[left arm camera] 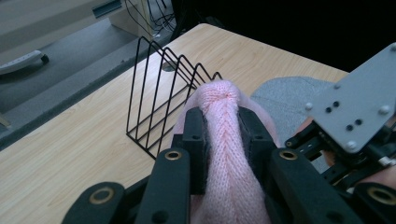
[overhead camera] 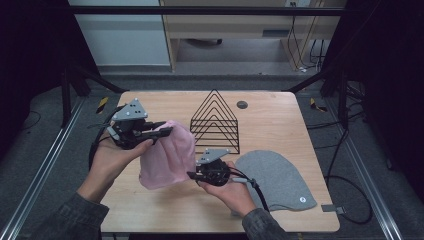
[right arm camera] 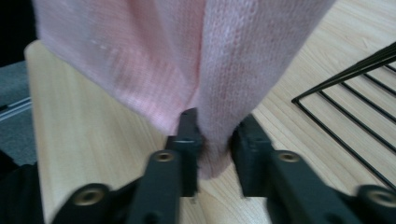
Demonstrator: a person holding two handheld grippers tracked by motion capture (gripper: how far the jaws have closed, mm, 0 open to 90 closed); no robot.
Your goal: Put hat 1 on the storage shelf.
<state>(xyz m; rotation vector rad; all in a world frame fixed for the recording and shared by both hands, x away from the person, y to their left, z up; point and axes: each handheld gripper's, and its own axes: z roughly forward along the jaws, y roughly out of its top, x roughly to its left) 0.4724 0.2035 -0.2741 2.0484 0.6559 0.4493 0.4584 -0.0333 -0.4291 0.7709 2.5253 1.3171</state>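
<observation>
While the pink hat (overhead camera: 167, 155) hangs, right gripper (right arm camera: 213, 135) jaws pinch it.

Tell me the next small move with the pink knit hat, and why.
Probably draw the two claws gently apart to spread the pink knit hat. The left claw is clamped on its upper part and the right claw has closed on its lower edge, so it hangs bunched above the wooden table, beside the black wire rack.
</observation>
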